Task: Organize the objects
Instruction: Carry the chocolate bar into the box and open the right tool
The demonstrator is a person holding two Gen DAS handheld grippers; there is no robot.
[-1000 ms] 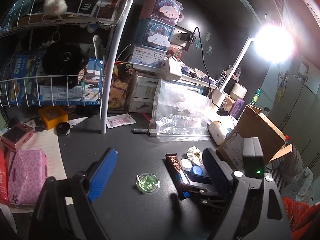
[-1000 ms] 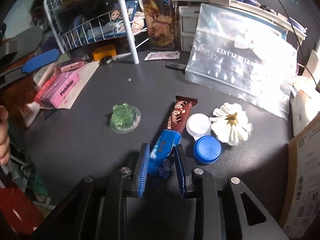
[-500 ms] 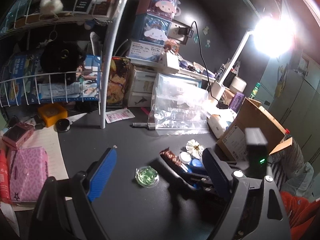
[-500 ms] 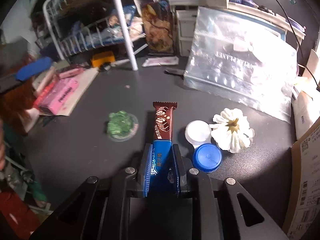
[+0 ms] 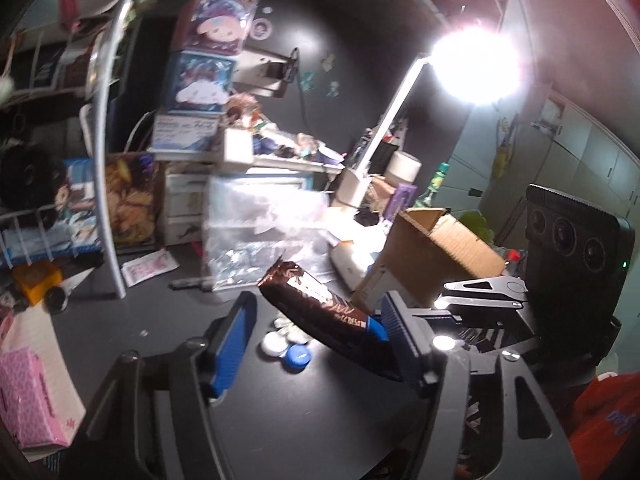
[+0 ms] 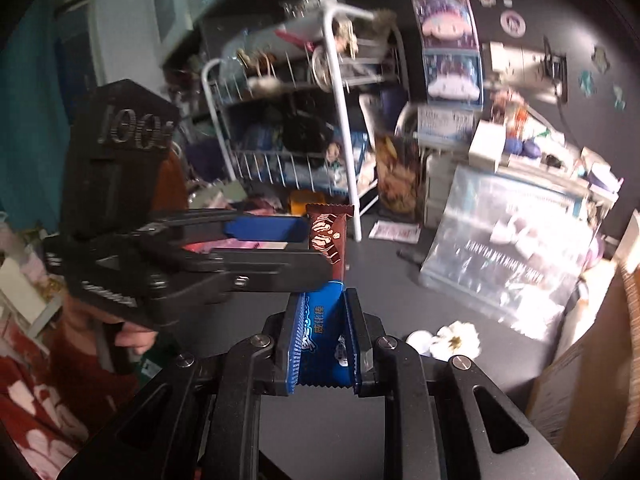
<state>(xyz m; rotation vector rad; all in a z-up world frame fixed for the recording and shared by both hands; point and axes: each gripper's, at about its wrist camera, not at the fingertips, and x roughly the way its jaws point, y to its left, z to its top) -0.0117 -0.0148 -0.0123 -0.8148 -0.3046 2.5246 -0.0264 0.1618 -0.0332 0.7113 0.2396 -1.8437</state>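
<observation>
Zip bag (image 6: 516,256) print blurred (unreadable), wire rack (image 5: 100,128) contents smeared

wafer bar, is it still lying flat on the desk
No, the wafer bar is up off the dark desk, clamped at its blue end in the right claw.

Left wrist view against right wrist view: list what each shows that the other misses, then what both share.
Only the left wrist view shows the glaring desk lamp, the open cardboard box and the blue bottle cap.

Only the right wrist view shows the left gripper from outside and the hand holding it.

Both show the brown-and-blue wrapped snack bar clamped in the right gripper, plus the clear zip bag.
</observation>
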